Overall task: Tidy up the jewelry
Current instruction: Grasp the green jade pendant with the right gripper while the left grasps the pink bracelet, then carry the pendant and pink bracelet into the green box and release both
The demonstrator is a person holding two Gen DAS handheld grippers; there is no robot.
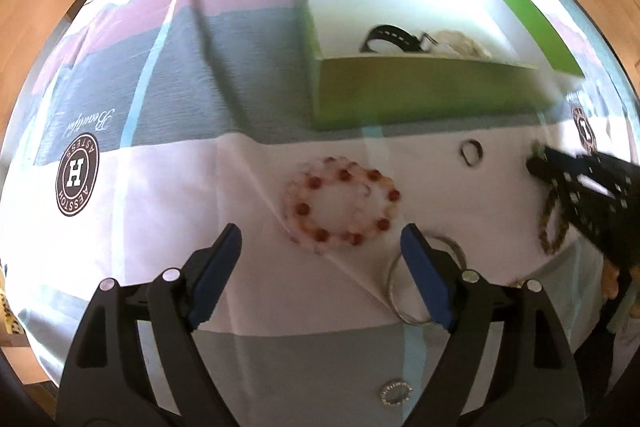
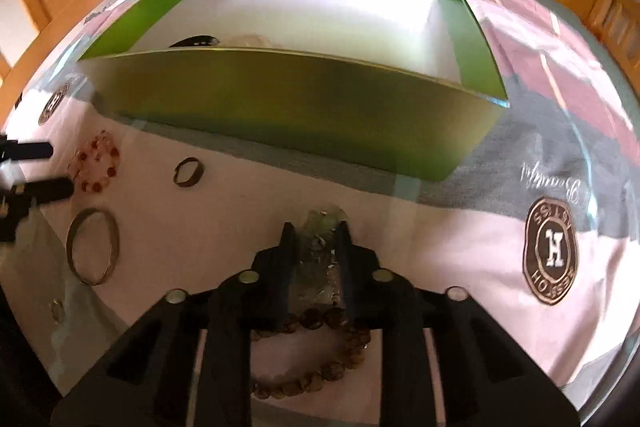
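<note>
Jewelry: loose pieces lie on a patchwork bedspread (image 1: 160, 99) of pink, grey and white panels with round brown "H" badges, in front of an open green cardboard box (image 1: 420, 91) with a white inside.
Box contents: a black strap (image 1: 394, 37) and a pale, whitish piece (image 1: 460, 41) lie at the near wall.
Left tool (image 1: 320, 247): its blue-padded fingers are spread wide with nothing between them, above a bracelet of red and pale pink beads (image 1: 340, 205); a thin silver bangle (image 1: 394, 283) sits partly behind one finger.
Right tool (image 2: 314, 239): drawn in on a clear, greenish crumpled-looking piece (image 2: 320, 227) pinched between its dark fingers; a brown wooden-bead bracelet (image 2: 316, 355) lies beneath it.
Other pieces: a small dark ring (image 1: 471, 153) near the box; a small round silver brooch (image 1: 395, 391) nearer the camera.
</note>
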